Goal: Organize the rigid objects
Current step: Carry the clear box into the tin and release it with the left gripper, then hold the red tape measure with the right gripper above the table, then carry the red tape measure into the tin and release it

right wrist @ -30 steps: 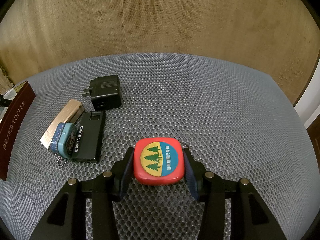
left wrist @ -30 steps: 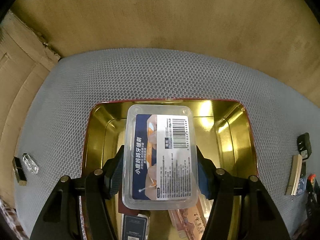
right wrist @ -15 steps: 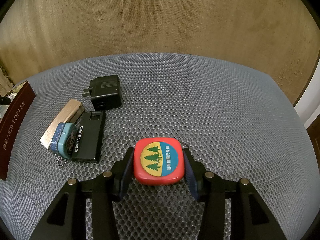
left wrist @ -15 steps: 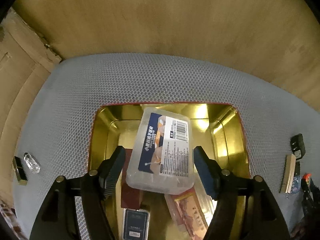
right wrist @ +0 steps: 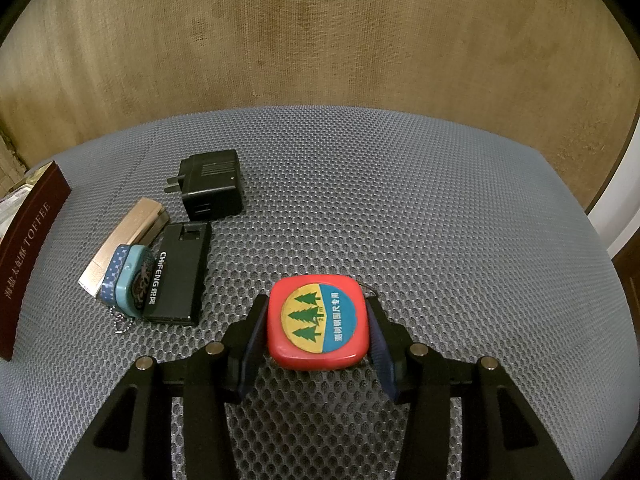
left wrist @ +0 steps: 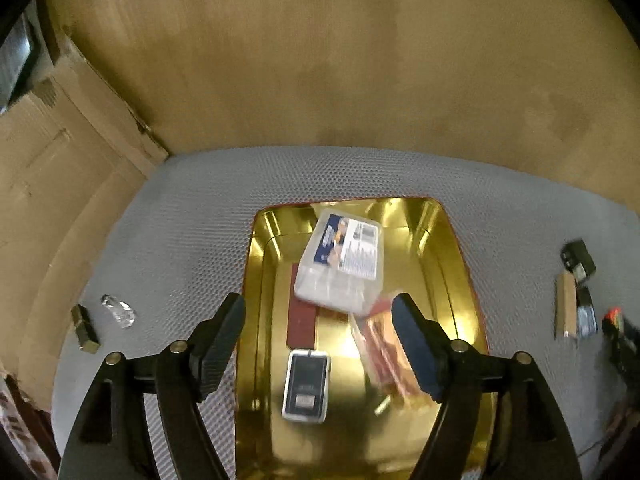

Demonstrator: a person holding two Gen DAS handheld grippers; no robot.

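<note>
In the left wrist view a clear plastic box with a blue and white label lies tilted inside the gold tin, on top of other items. My left gripper hangs above the tin, its jaws opening, with nothing between them. In the right wrist view my right gripper is shut on a red square tape measure with green trees on its face, just over the grey mesh mat.
The tin also holds a small dark device, a maroon card and a reddish packet. A black charger, gold bar, black case, blue tins and maroon toffee box lie left of my right gripper. A crystal lies left of the tin.
My left gripper let go of the clear box, which dropped tilted into the tin; the gripper spread wider and pulled up and back. The right gripper and tape measure stayed still.
</note>
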